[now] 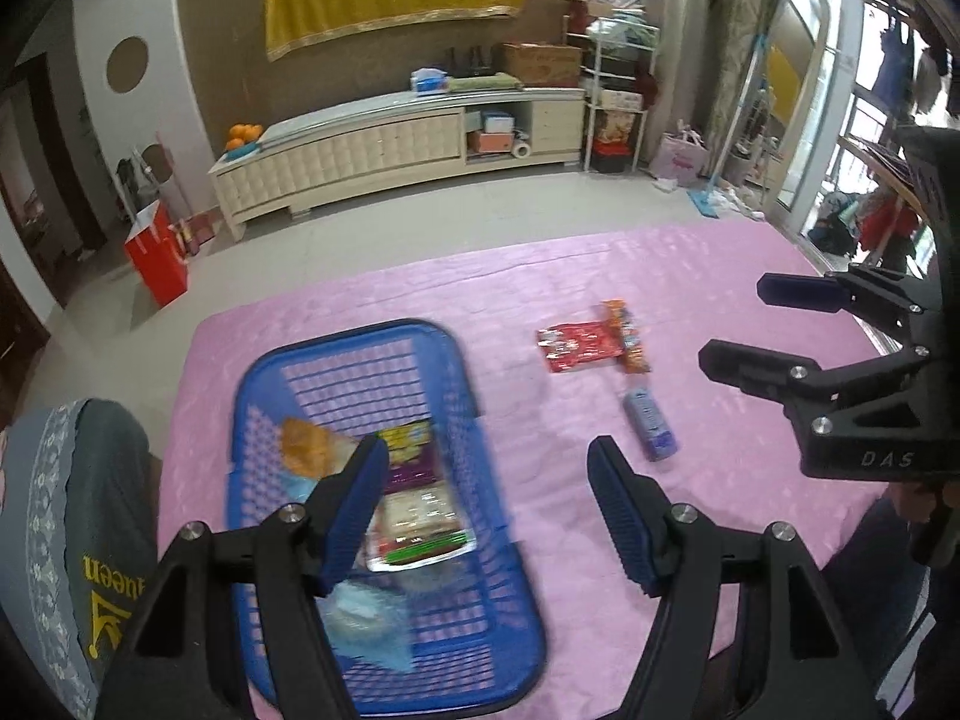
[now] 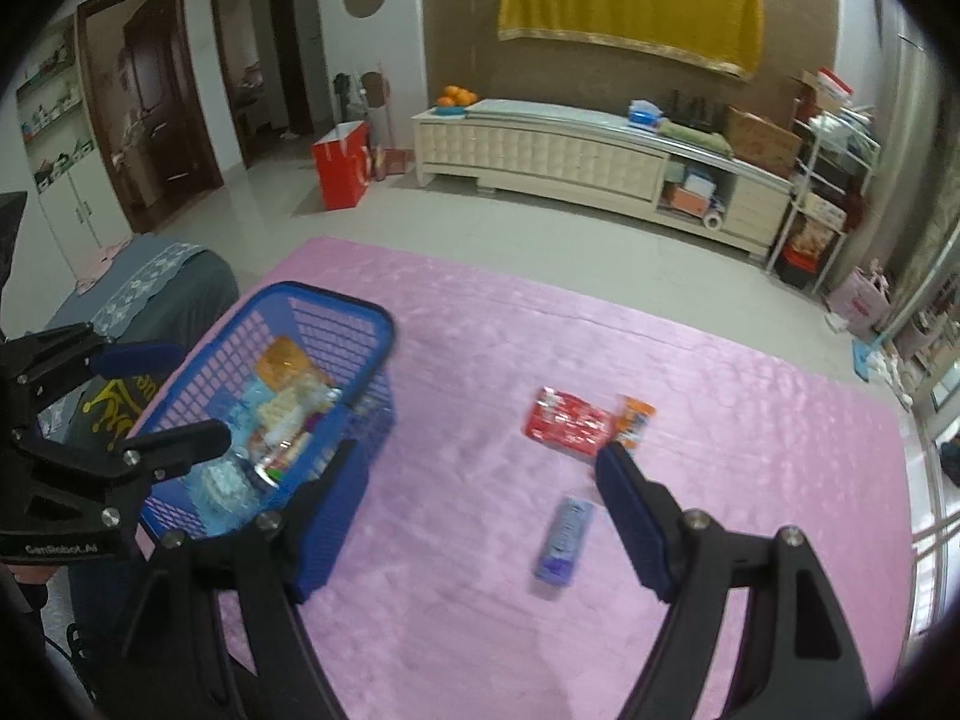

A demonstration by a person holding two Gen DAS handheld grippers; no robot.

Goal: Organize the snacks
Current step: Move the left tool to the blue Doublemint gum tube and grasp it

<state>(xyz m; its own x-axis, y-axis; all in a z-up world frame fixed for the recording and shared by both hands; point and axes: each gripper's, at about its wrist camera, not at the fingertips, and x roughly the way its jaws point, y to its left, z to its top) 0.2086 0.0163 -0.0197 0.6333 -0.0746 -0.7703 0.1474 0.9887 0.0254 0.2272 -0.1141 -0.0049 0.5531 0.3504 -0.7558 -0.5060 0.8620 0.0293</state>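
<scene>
hovering unclenched: left gripper (image 1: 486, 510) over blue basket (image 1: 462, 372), right gripper (image 2: 474, 516) near a seemingly purple packet (image 2: 565, 540).

Yellow cloth (image 2: 630, 0) on brown wall; cream cabinet (image 2: 576, 156) below.

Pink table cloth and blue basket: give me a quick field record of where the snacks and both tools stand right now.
surface: pink table cloth
container: blue plastic mesh basket, on the cloth's left side
in basket: several packets, among them an orange packet; exact count unclear from blur
loose on cloth: red flat packet, orange slim packet touching its right edge, purple-blue wrapped bar lying nearer, apart
left tool: open, empty, above the basket's right rim
right tool: open, empty, above the cloth near the bar
</scene>
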